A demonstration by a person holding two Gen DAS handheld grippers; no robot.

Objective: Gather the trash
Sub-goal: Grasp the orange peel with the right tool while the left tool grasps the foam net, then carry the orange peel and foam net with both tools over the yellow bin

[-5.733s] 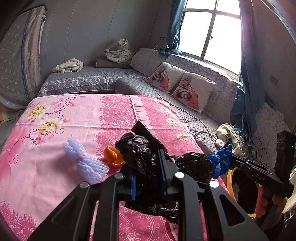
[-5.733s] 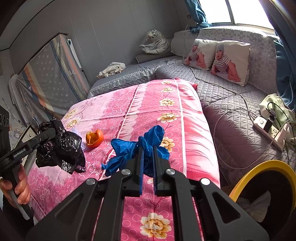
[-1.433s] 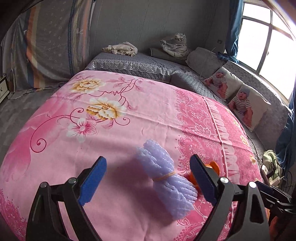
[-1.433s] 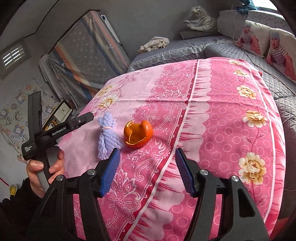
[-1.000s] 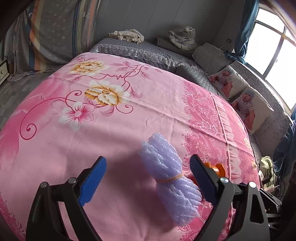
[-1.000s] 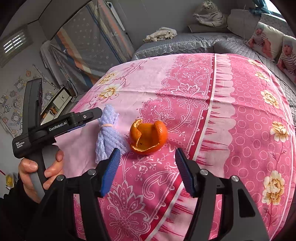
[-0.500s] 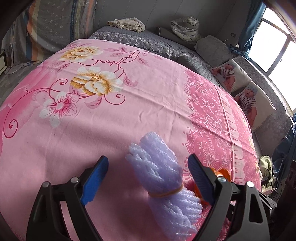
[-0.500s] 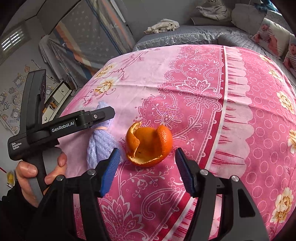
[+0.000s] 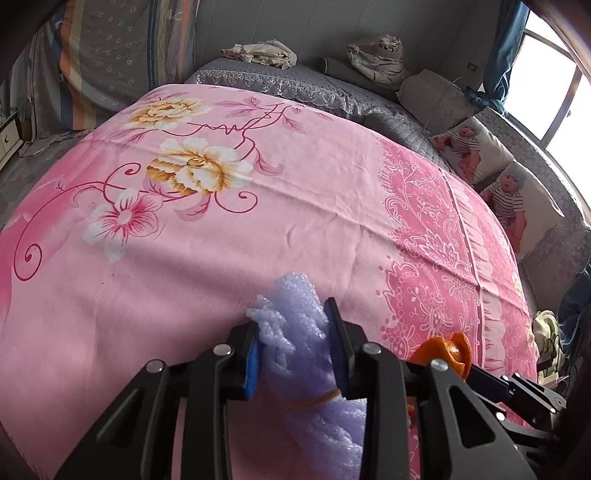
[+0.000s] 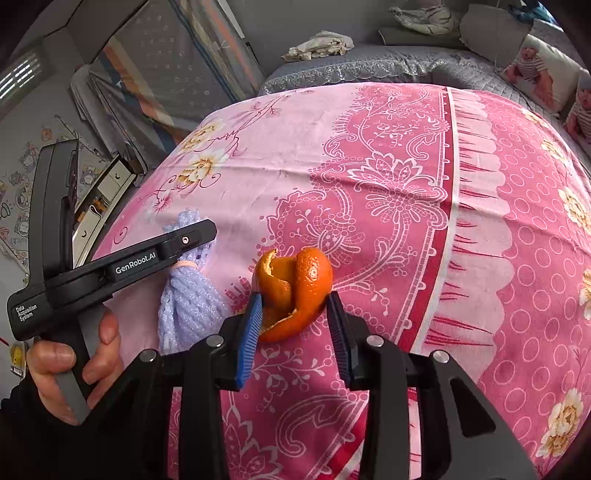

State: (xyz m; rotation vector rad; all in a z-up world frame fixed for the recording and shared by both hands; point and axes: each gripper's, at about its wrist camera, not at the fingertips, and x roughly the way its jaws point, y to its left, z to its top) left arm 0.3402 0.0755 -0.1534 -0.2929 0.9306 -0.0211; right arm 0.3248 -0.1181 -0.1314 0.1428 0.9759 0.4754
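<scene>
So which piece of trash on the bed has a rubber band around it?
The purple foam net bundle, held by the left tool; the orange peel has none.

**The room around you**

You face a bed spread with a pink floral sheet (image 9: 280,192), pale on one side, deeper pink with white scrollwork and circles on the other. Behind it runs a grey quilted sofa (image 9: 295,83) that bends round the corner under a bright window (image 9: 550,70) hung with blue curtains (image 9: 502,55). Daylight floods in from that side. On the sofa you see two cushions printed with babies (image 9: 491,166), a plush tiger (image 9: 380,59) and a crumpled pale cloth (image 9: 258,51). The wall (image 9: 295,26) is grey and panelled. A striped mattress (image 10: 173,70) leans upright at the left.
</scene>
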